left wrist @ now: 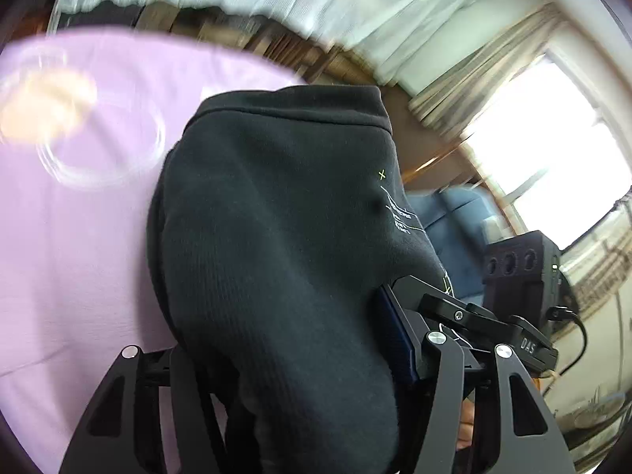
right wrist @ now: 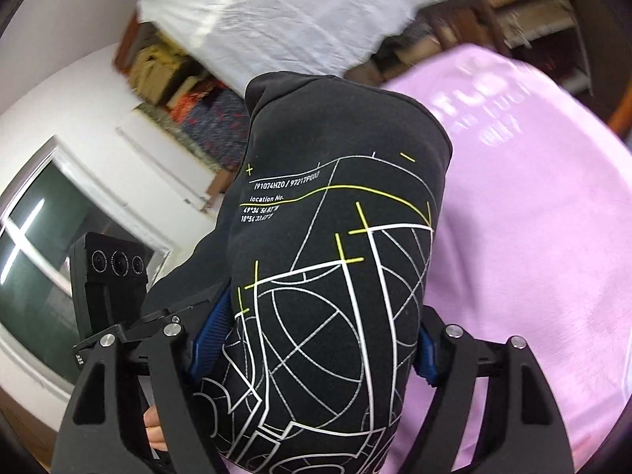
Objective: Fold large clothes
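A black sweatshirt (left wrist: 276, 237) with white and yellow line print (right wrist: 328, 276) is bunched between the fingers of both grippers and hangs above the pink sheet (left wrist: 79, 237). My left gripper (left wrist: 284, 363) is shut on a thick fold of its plain side. My right gripper (right wrist: 312, 339) is shut on the printed side; its blue pads (right wrist: 209, 339) press the cloth. Each gripper shows at the edge of the other's view: the right one (left wrist: 466, 316) and the left one (right wrist: 118, 328), close alongside.
The pink sheet (right wrist: 533, 217) covers the surface below. A white cloth (right wrist: 276, 12) hangs over shelves behind. A bright window (left wrist: 553, 150) and a blue chair (left wrist: 454, 229) lie to the right in the left wrist view. A dark window (right wrist: 35, 256) is at the left in the right wrist view.
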Motion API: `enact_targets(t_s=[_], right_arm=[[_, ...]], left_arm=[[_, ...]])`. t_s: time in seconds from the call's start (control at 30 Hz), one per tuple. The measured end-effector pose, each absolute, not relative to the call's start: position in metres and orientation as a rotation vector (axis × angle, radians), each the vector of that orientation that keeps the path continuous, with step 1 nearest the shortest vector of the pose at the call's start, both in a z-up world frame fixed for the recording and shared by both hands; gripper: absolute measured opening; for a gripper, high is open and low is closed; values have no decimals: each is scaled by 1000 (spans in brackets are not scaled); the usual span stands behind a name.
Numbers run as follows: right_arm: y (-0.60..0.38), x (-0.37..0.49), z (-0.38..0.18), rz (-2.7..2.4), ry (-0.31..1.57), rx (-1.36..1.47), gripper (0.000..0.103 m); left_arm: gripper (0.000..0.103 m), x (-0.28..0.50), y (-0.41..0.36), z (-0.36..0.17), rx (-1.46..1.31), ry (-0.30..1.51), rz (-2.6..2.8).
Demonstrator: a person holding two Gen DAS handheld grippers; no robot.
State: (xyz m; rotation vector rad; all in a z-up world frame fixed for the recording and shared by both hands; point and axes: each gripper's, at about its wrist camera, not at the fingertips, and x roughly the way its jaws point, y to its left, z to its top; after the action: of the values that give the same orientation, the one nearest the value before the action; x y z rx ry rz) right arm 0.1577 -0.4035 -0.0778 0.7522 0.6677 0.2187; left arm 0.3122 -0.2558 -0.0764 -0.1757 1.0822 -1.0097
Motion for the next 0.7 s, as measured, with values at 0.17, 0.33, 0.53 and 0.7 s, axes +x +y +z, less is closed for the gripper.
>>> enact_targets(t_s=[0.17,0.33,0.53,0.7], right_arm=[[-416,170,-115,182,750,773,74],[-416,171,-116,173,753,767,77],[-410,131,-96,74,687,778,81],[-393,72,-64,-70,546,647,87]], left_arm=[[66,319,-265,-95,-161,1075,-1035],[70,321,-261,-94,-176,1091,-1027],[68,287,-217,-46,-150,981,-956],[68,257,-191,-22,-122,899,-871]])
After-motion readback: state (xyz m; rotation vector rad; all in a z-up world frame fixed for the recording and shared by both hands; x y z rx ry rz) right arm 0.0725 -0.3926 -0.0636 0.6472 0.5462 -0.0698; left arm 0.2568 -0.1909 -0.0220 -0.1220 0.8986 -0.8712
